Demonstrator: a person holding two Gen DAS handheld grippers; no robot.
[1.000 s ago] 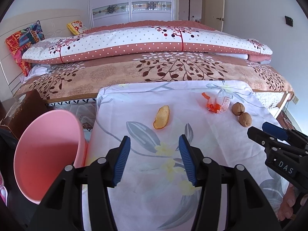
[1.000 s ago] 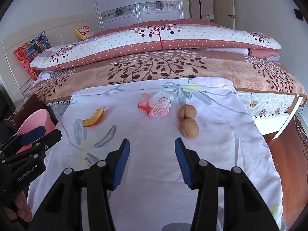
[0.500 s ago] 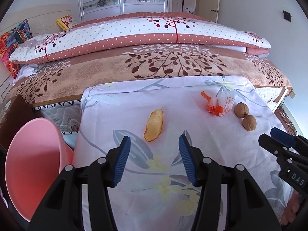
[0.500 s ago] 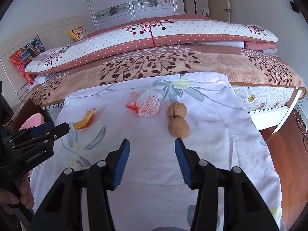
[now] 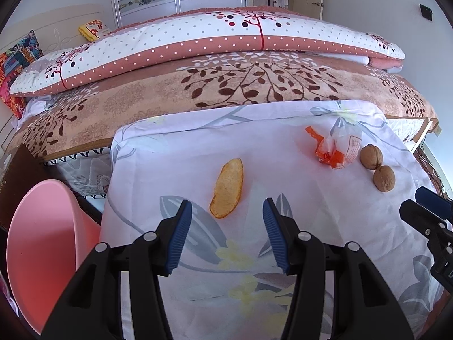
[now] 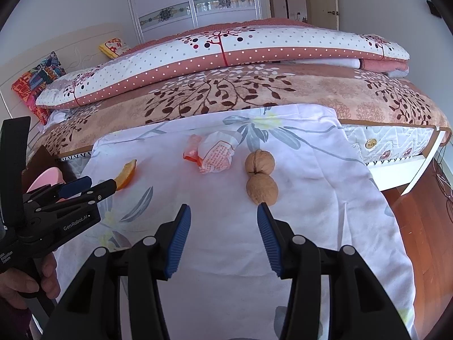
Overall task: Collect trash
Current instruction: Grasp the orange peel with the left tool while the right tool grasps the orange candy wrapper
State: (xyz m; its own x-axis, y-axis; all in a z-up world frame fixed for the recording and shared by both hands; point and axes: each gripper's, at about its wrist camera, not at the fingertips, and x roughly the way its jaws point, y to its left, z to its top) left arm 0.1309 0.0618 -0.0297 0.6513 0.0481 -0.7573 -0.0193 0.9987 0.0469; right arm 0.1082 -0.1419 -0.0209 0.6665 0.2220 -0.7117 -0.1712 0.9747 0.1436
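Bedroom desk | we hold left gripper [image 5: 225, 216] wide open, empty, just short of the peel [image 5: 227, 188] | right gripper [image 6: 222, 221] likewise empty | peel looks light, limp; pinch across its middle

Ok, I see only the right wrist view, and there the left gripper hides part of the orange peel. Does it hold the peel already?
Observer: No. The left gripper stands open, and the orange peel lies free, its near end about between the fingertips.
Operator: And the bin? I see only a pink edge.
Observer: The pink bin stands left of the table, its mouth tilted toward the left camera.
Operator: Is something inside?
Observer: The part that shows holds nothing.
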